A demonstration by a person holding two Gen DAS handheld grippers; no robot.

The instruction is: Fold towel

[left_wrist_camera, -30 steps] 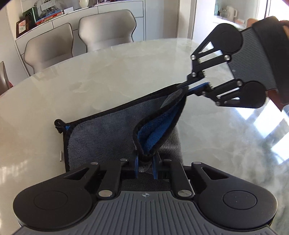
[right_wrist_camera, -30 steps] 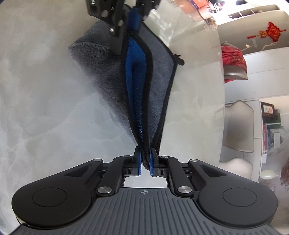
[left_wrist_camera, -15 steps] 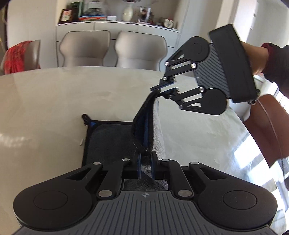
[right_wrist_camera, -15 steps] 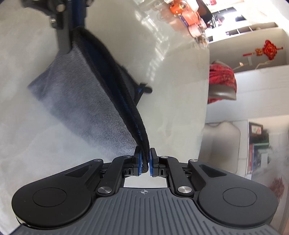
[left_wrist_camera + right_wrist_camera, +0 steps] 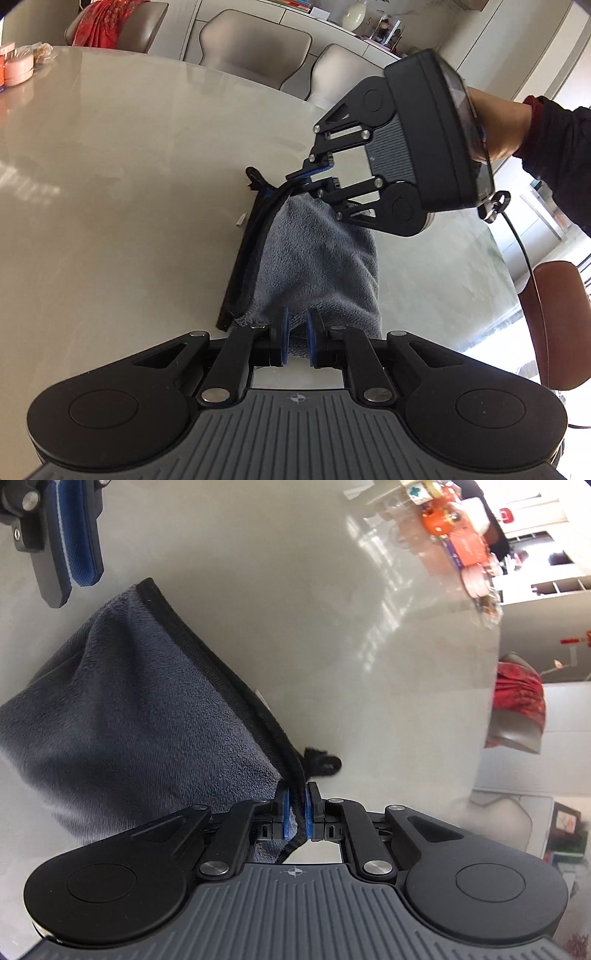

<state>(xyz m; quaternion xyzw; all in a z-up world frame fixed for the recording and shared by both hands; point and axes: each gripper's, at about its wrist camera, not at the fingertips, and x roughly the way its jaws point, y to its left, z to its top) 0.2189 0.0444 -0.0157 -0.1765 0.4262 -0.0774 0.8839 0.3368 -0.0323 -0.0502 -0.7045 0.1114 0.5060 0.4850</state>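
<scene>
The grey towel [image 5: 317, 266] with black edging and a blue underside lies folded over on the marble table [image 5: 122, 177]. My left gripper [image 5: 296, 338] has its jaws slightly apart just above the towel's near corner, holding nothing. In the right wrist view the left gripper's fingers [image 5: 70, 546] hang clear above the towel [image 5: 129, 716]. My right gripper [image 5: 295, 814] is shut on the towel's black edge at the far corner. It also shows in the left wrist view [image 5: 303, 177], pinching that corner beside the hanging loop [image 5: 255, 175].
Beige chairs [image 5: 255, 44] stand along the table's far side, one with a red cloth [image 5: 99, 22]. Pink tins [image 5: 18, 66] sit at the table's far left. A brown chair [image 5: 557, 325] is at the right edge. Orange packages [image 5: 458, 535] lie far off.
Both grippers carried the lifted edge across and down, so the towel now lies folded over itself. My left gripper opened and let go of its corner. The right still grips.
</scene>
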